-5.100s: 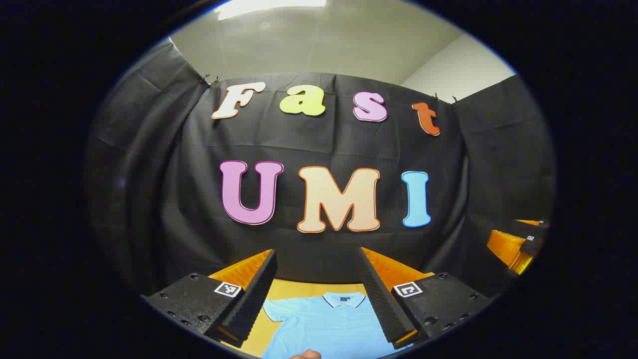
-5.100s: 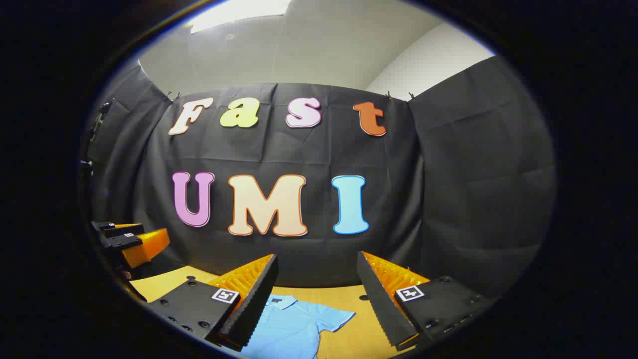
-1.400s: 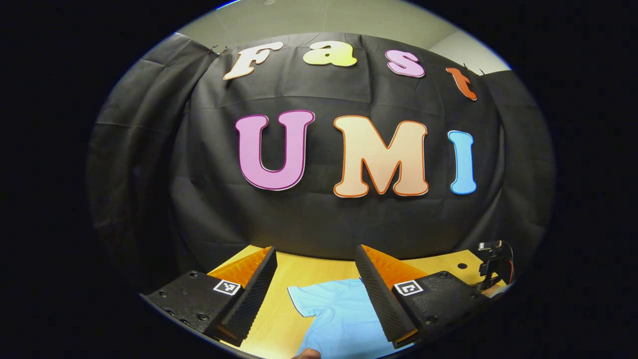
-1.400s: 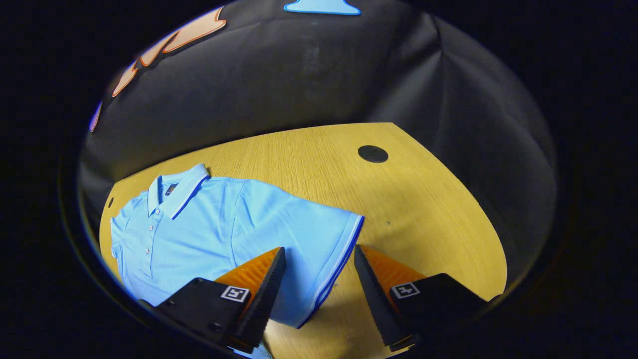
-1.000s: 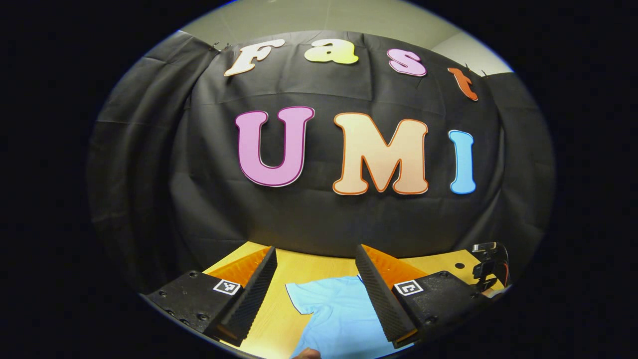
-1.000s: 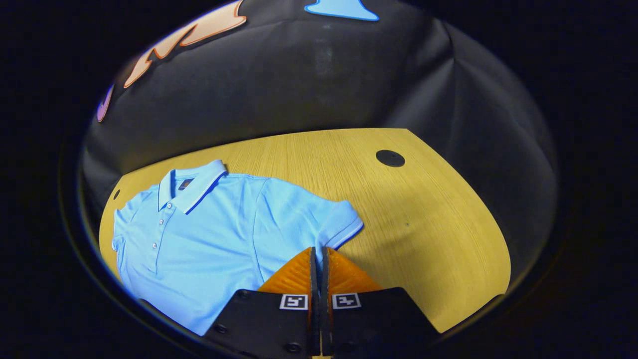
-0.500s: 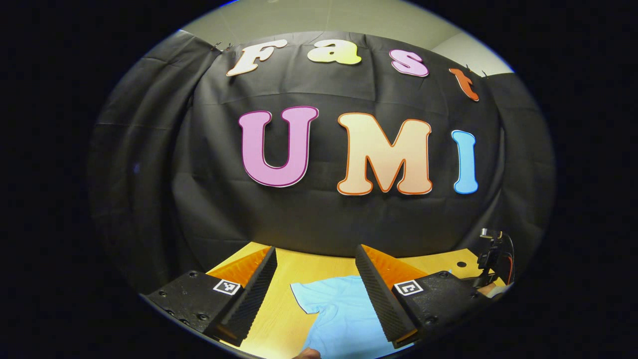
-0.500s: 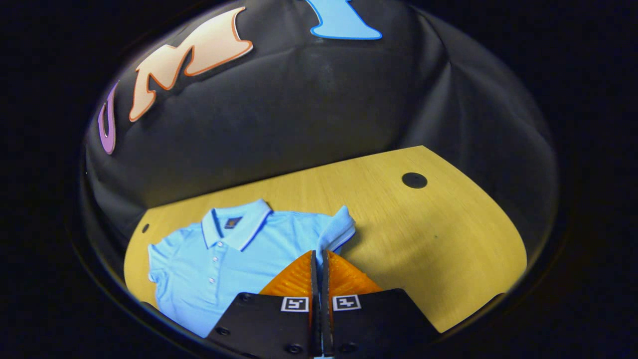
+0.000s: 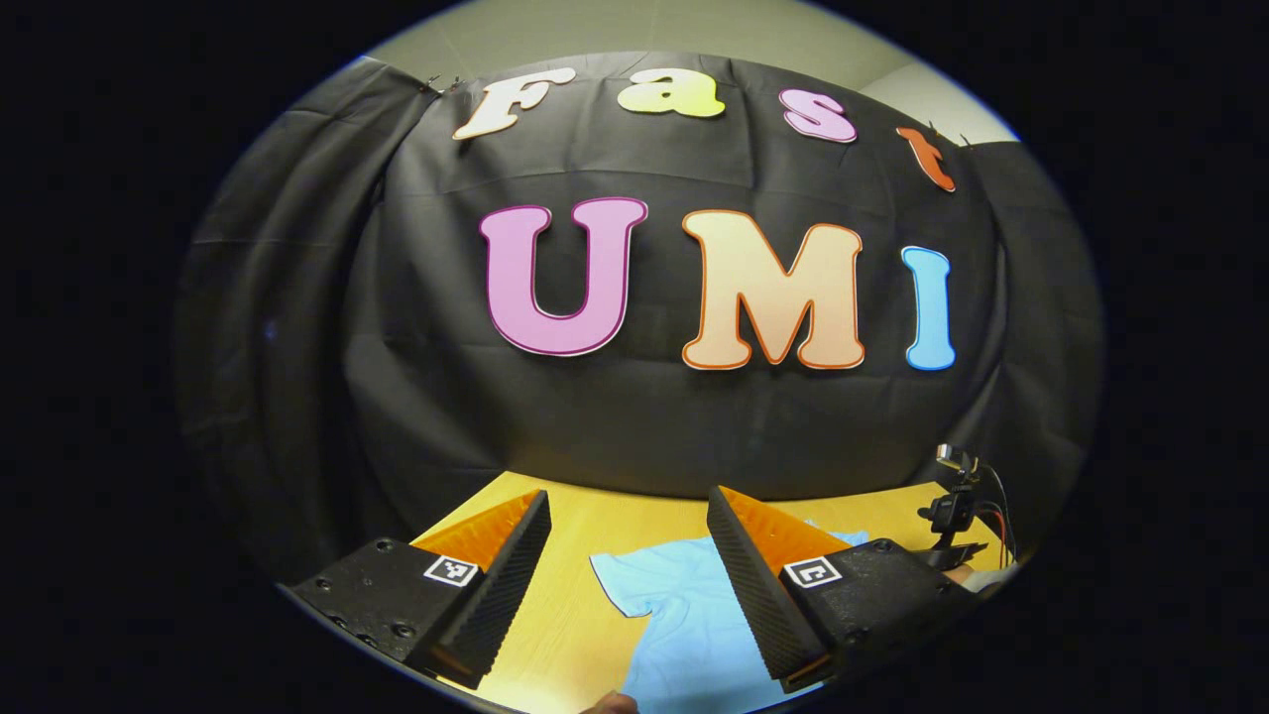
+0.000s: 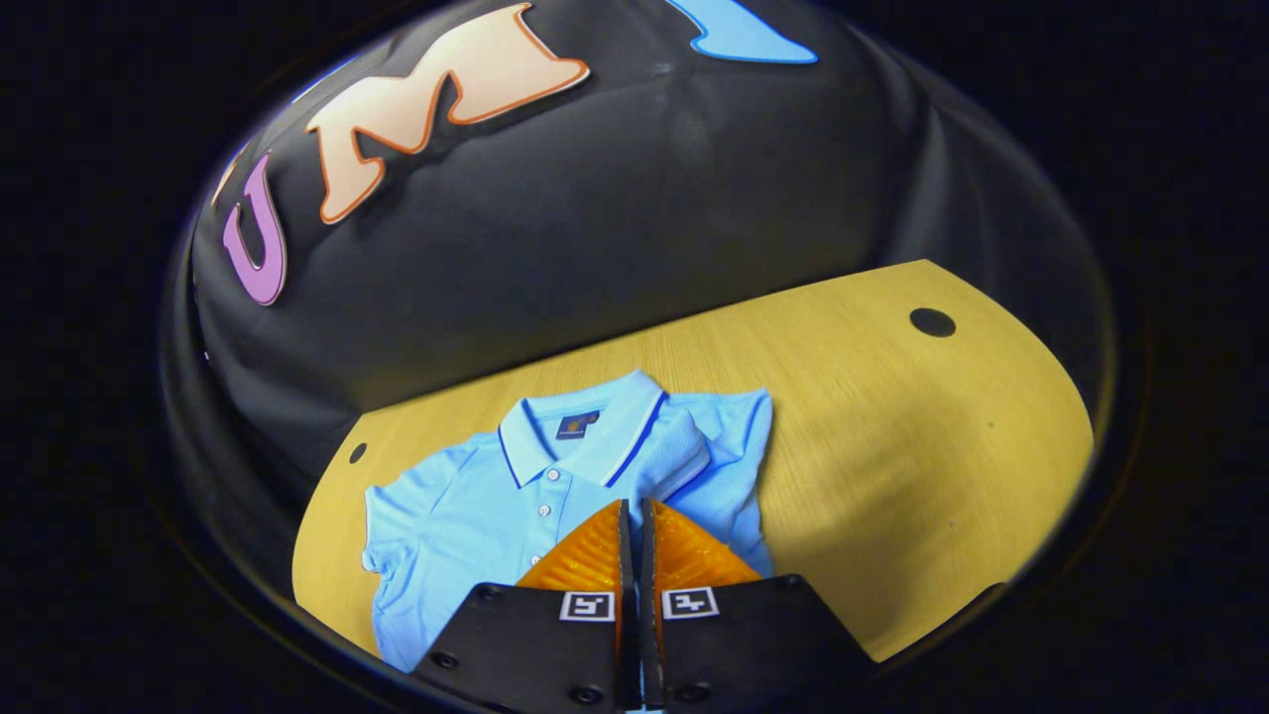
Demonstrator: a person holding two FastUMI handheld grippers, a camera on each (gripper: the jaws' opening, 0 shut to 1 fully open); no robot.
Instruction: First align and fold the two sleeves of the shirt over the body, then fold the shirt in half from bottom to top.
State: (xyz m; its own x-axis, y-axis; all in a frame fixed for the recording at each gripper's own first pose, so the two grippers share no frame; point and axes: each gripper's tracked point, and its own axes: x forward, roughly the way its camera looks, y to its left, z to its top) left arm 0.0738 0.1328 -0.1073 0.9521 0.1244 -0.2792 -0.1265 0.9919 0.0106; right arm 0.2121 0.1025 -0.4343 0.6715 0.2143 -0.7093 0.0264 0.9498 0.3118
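In the left gripper view, the left gripper [image 9: 628,540] is hovering with its jaws standing wide apart above the near edge of the tabletop [image 9: 595,516], its aim tipped a little lower than half a second ago so more of the light blue shirt [image 9: 684,620] is showing, one short sleeve [image 9: 623,583] lying flat toward the far edge, and the other gripper's rig [image 9: 954,511] is showing at the right edge. In the right gripper view, the right gripper [image 10: 634,518] is keeping its jaws pressed together on the shirt's [image 10: 466,516] other sleeve [image 10: 694,466], which it is now carrying over the body beside the collar [image 10: 585,436], where half a second ago it was still standing up at the shoulder. A small dark label inside the collar is too small to read.
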